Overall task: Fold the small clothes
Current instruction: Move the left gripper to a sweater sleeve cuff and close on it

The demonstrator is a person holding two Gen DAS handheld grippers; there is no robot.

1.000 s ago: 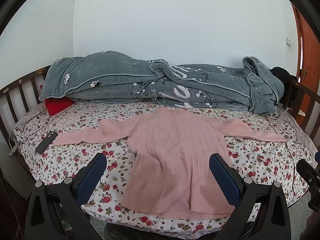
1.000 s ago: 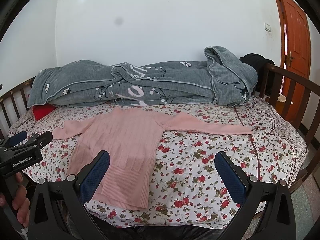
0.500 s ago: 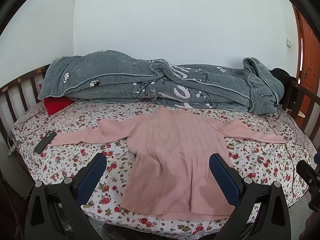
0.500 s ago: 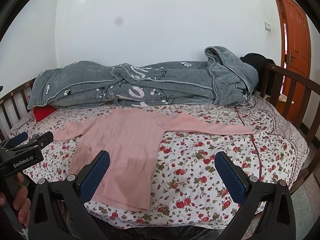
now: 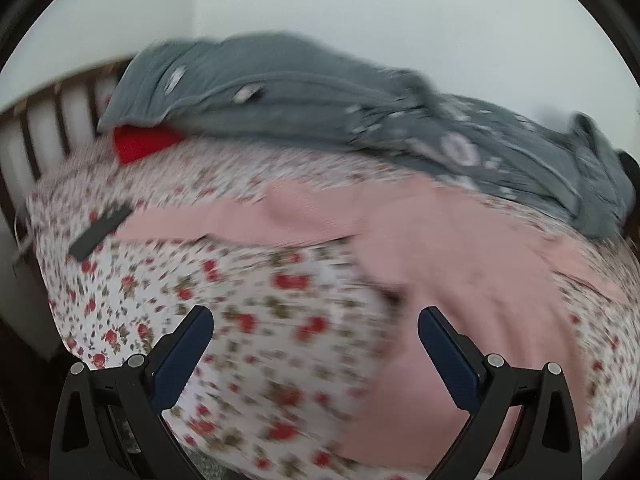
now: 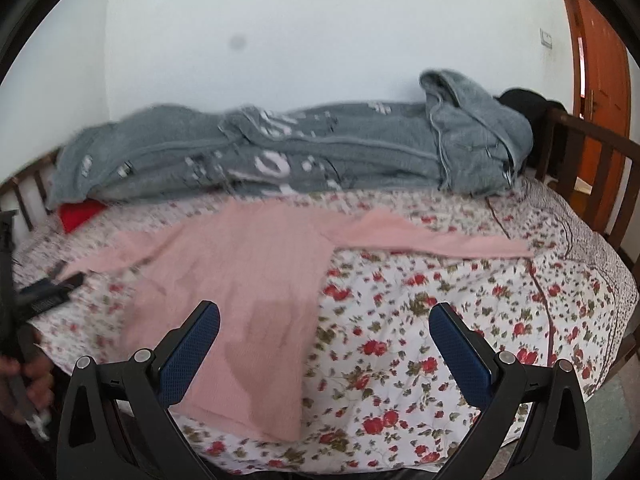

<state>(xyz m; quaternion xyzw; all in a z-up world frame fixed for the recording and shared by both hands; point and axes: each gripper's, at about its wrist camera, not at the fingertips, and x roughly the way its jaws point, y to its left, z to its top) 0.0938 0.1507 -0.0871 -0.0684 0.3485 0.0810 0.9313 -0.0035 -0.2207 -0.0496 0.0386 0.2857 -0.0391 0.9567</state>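
Observation:
A pink ribbed sweater [image 6: 248,280] lies flat on the floral bedsheet [image 6: 440,320], both sleeves spread out sideways. In the blurred left wrist view the sweater [image 5: 460,280] fills the right half and its left sleeve [image 5: 224,224] runs leftward. My left gripper [image 5: 314,344] is open and empty, above the sheet just left of the sweater's body. My right gripper [image 6: 324,336] is open and empty, over the sweater's lower right hem. The left gripper also shows at the left edge of the right wrist view [image 6: 44,300].
A grey quilt [image 6: 300,152] is bunched along the back of the bed by the wall. A red item [image 5: 140,144] lies under its left end. A dark phone [image 5: 100,232] lies on the sheet near the left sleeve. Wooden rails [image 6: 592,176] bound the bed's ends. An orange door [image 6: 600,52] stands at the right.
Both grippers have moved closer to the bed. The left one has swung quickly left and tilted, so its view is blurred. Both stay open.

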